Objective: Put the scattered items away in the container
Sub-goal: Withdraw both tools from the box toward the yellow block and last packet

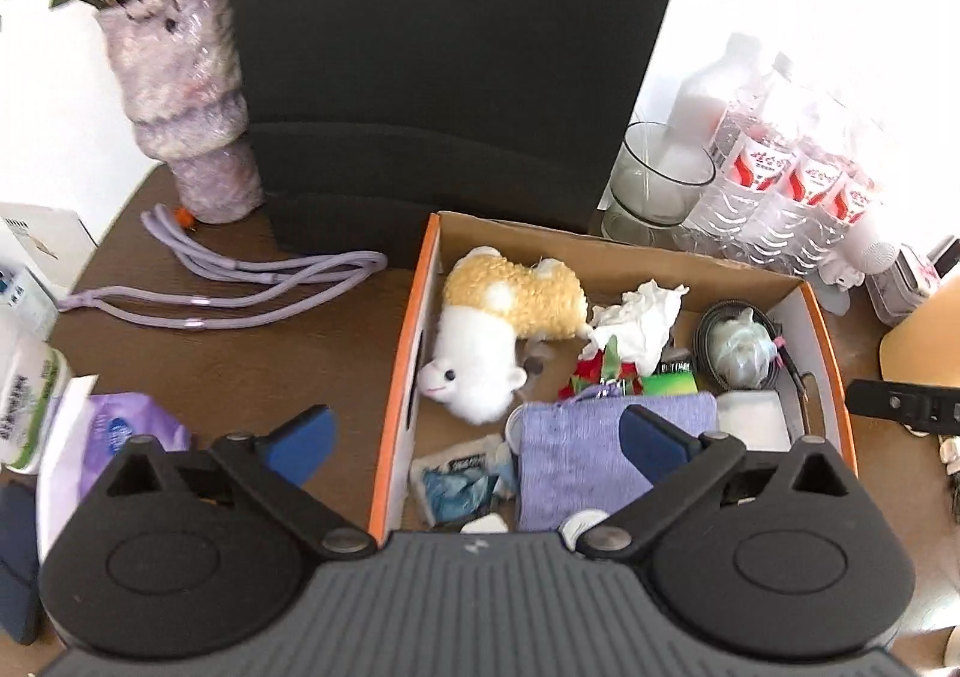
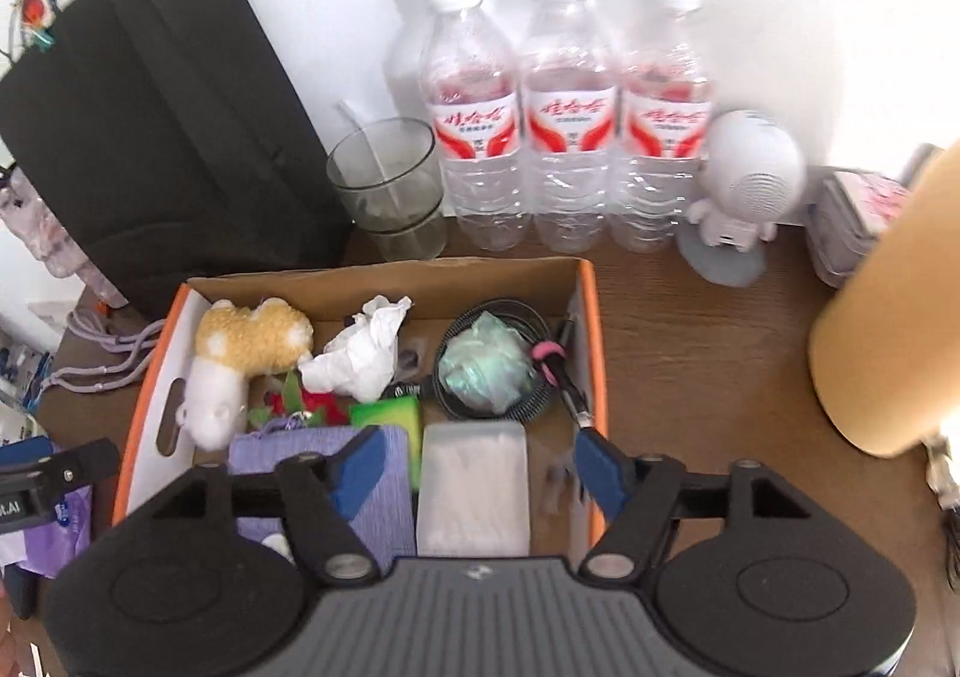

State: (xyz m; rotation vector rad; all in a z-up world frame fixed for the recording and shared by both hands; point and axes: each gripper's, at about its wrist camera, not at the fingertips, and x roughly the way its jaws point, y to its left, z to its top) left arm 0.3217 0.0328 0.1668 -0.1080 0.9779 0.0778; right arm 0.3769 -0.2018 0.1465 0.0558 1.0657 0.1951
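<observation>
A cardboard box with an orange rim (image 1: pixel 399 377) stands on the brown table. Inside lie a yellow-and-white plush sheep (image 1: pixel 504 329), a crumpled tissue (image 1: pixel 639 317), a purple cloth (image 1: pixel 576 455), a blue packet (image 1: pixel 462 482) and a black coil around a pale green bag (image 1: pixel 741 344). My left gripper (image 1: pixel 477 440) hovers open astride the box's left wall, holding nothing. My right gripper (image 2: pixel 480 467) is open above a white tissue pack (image 2: pixel 474 491) lying in the box, its pads clear of the pack. A purple cord (image 1: pixel 240 287) and a purple wipes pack (image 1: pixel 120 437) lie on the table left of the box.
A black paper bag (image 1: pixel 450 65) stands behind the box, and a fuzzy lilac vase of flowers (image 1: pixel 186 107) is at the back left. A glass (image 2: pixel 387 185), three water bottles (image 2: pixel 564 137) and a white astronaut figure (image 2: pixel 750 179) line the wall. A tan cylinder (image 2: pixel 888 317) stands on the right.
</observation>
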